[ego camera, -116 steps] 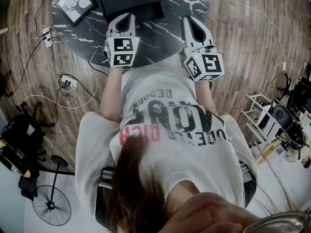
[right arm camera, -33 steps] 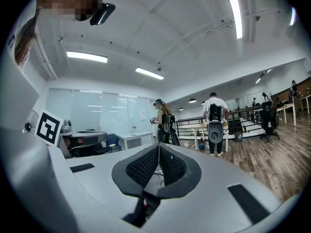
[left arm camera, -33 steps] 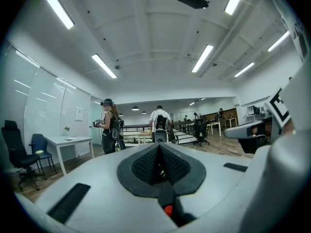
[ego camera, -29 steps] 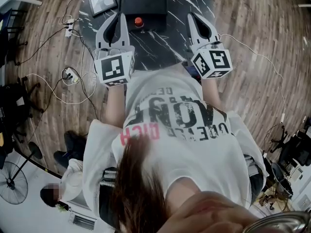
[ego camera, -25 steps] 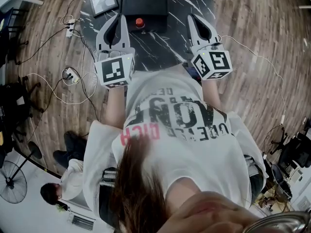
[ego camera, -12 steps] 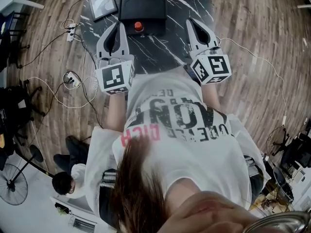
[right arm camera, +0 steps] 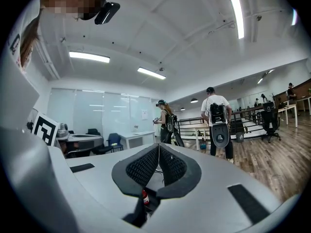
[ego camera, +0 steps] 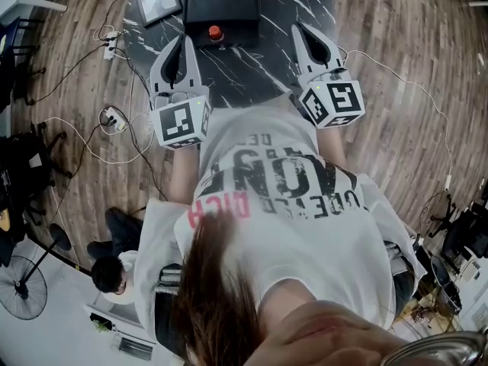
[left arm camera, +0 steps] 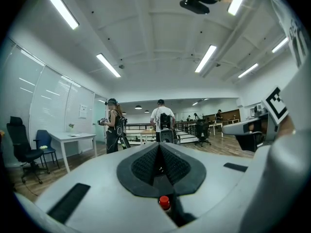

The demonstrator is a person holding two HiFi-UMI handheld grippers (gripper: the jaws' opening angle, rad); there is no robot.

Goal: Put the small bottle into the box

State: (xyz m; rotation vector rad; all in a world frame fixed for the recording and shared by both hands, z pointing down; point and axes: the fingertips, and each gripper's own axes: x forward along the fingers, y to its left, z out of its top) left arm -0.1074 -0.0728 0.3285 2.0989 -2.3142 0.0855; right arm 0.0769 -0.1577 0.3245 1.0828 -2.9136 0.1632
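Left gripper (ego camera: 183,40) and right gripper (ego camera: 300,29): jaws of each together, nothing between them, both pointing level over the near edge of the table (ego camera: 248,71). Small bottle (ego camera: 215,32), red-capped and upright, stood farther in, between the two grippers and nearer the left one. Box (ego camera: 229,6), black, lay at the far edge, the bottle at its near side; whether on it, in it or just before it could not be told.

small bottle (ego camera: 215,32) (red cap) upright; by black box (ego camera: 229,2)
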